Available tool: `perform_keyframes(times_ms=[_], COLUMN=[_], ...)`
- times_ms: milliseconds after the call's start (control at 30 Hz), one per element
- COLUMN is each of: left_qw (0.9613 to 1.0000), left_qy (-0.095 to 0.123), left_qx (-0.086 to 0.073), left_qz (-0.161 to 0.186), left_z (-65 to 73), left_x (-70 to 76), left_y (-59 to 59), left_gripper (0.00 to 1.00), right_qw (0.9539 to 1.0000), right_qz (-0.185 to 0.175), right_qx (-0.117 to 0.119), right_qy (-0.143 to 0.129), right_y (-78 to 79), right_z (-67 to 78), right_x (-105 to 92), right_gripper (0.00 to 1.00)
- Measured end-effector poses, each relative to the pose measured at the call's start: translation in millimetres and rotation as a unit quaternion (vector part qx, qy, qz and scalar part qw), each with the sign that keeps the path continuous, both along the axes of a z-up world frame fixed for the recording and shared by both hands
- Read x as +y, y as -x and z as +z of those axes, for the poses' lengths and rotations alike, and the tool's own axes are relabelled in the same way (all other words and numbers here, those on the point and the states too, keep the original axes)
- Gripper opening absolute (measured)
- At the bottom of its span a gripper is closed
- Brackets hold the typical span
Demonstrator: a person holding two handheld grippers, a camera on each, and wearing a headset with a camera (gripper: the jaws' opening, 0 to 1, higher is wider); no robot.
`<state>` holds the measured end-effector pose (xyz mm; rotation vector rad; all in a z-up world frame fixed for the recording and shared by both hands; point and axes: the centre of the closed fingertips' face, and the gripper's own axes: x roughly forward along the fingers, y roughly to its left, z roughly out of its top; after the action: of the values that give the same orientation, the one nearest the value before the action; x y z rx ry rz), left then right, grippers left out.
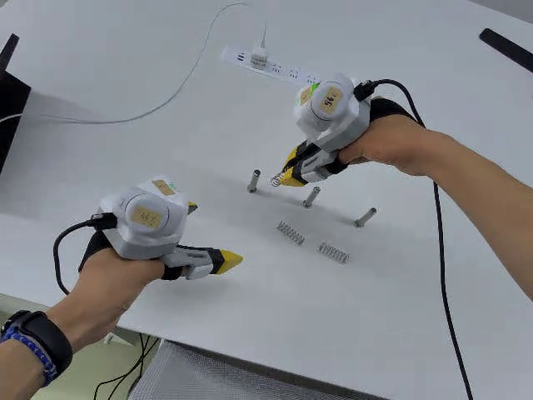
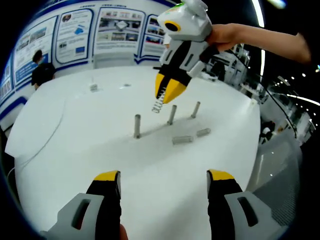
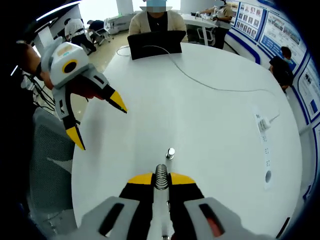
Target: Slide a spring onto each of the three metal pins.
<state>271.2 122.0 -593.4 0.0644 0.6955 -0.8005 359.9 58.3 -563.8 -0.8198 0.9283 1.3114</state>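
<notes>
Between the shut jaws of the right tongs (image 3: 161, 180): one spring (image 3: 160, 175), clamped by its rear coils, its free end projecting past the yellow tips. Just ahead of those tips: first pin (image 3: 170, 153), upright, bare, not touching the spring. Under and behind the right tongs: second pin (image 1: 311, 197) and third pin (image 1: 365, 217), both upright and bare. Ahead of the left tongs (image 2: 164, 176), lying flat on the white tabletop (image 1: 166, 158): two loose springs (image 2: 182, 140). Left tongs: jaws wide apart, holding nothing.
</notes>
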Motion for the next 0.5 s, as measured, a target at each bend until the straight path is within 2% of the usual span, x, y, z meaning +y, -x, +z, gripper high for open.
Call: perform_keyframes(times_ms=[267, 500], left_qw=[1.0000, 0.9999], left_qy=[0.004, 0.010], left_qx=[0.008, 0.012], left_qz=[0.003, 0.006], left_z=[-3.2, -4.8], left_x=[3.3, 2.4], left_y=[3.9, 5.3], left_gripper=[0.71, 0.70], right_qw=[0.9999, 0.9994], right_qz=[0.013, 0.030], right_qx=[-0.004, -0.001], right_qy=[0.007, 0.015], right_y=[-16.1, -20.7], right_z=[0.7, -3.5], right_x=[9.8, 17.9], right_gripper=[0.12, 0.12])
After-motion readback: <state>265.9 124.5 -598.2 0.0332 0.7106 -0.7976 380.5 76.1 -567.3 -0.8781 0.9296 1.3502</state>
